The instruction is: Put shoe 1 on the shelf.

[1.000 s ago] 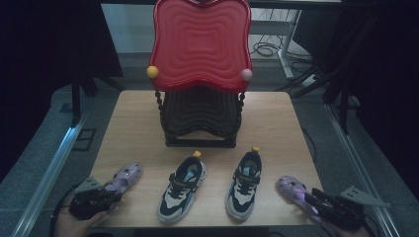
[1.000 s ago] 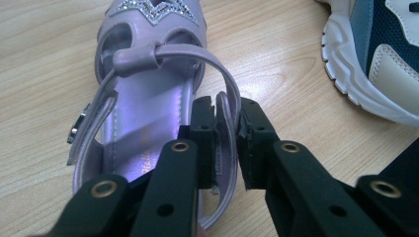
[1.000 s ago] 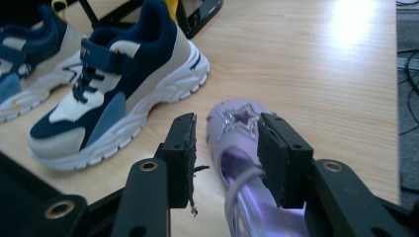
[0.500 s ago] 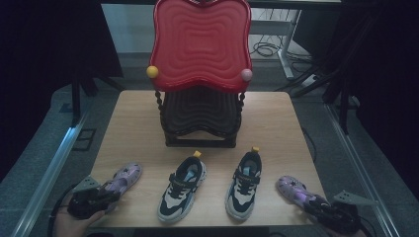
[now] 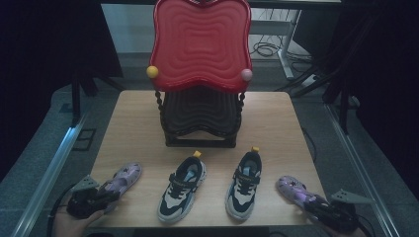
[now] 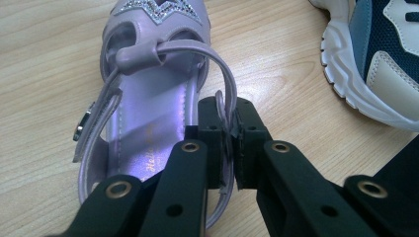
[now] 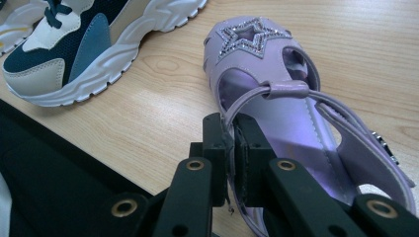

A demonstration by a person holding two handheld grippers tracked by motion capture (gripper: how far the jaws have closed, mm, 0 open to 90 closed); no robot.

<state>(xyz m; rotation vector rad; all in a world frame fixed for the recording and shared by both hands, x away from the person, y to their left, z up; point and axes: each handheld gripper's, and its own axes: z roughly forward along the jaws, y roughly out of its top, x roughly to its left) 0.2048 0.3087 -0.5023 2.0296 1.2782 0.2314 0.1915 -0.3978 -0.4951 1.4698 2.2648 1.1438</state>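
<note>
purple sandals [image 5: 121, 178] [image 5: 295, 189] flank the sneakers [image 5: 183, 187] | left gripper [image 6: 228, 129] pinching one's strap | right gripper [image 7: 230, 133] just closed, pinching the other's

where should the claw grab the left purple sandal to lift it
Grip the thin side wall of the left purple sandal near the heel, coming from behind the heel. The upper is open there, so one jaw fits inside and one outside. The left claw is already shut on that edge.
</note>
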